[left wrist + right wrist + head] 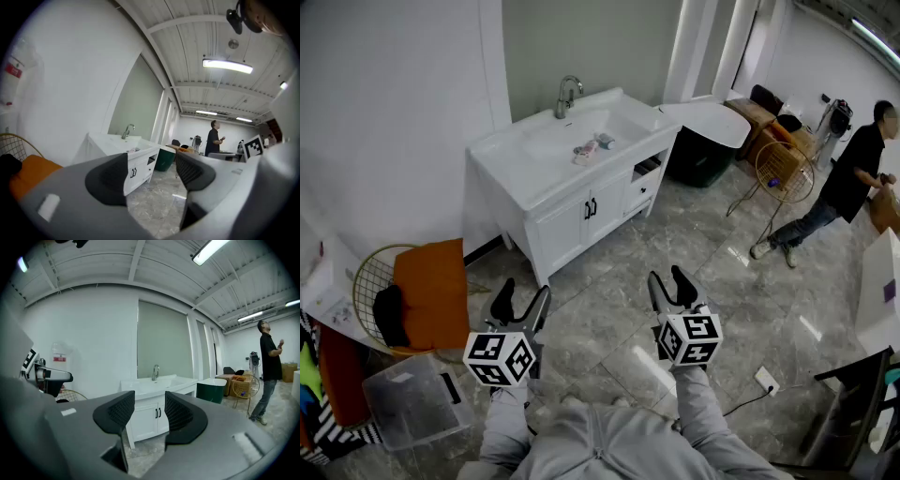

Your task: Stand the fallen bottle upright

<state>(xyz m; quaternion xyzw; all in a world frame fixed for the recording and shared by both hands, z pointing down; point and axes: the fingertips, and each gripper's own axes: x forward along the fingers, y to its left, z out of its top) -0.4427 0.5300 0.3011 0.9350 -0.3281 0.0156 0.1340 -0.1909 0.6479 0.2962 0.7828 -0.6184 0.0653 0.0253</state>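
A white vanity [553,202] with a basin and a chrome faucet [566,95] stands against the wall. On its countertop lies a small pale bottle [584,153] on its side, with a little bluish item [604,141] beside it. Both grippers hang over the marble floor, well short of the vanity. My left gripper [520,298] is open with nothing between its jaws, and its own view [152,171] shows the vanity [119,164] ahead. My right gripper [669,280] is also open and empty, jaws closer together, pointing at the vanity [150,401].
A wire chair with an orange cushion [431,291] and a clear plastic bin [412,398] are at the left. A dark green bin [698,155], a gold wire basket [783,169] and a walking person [848,183] are at the right. A power strip [766,380] lies on the floor.
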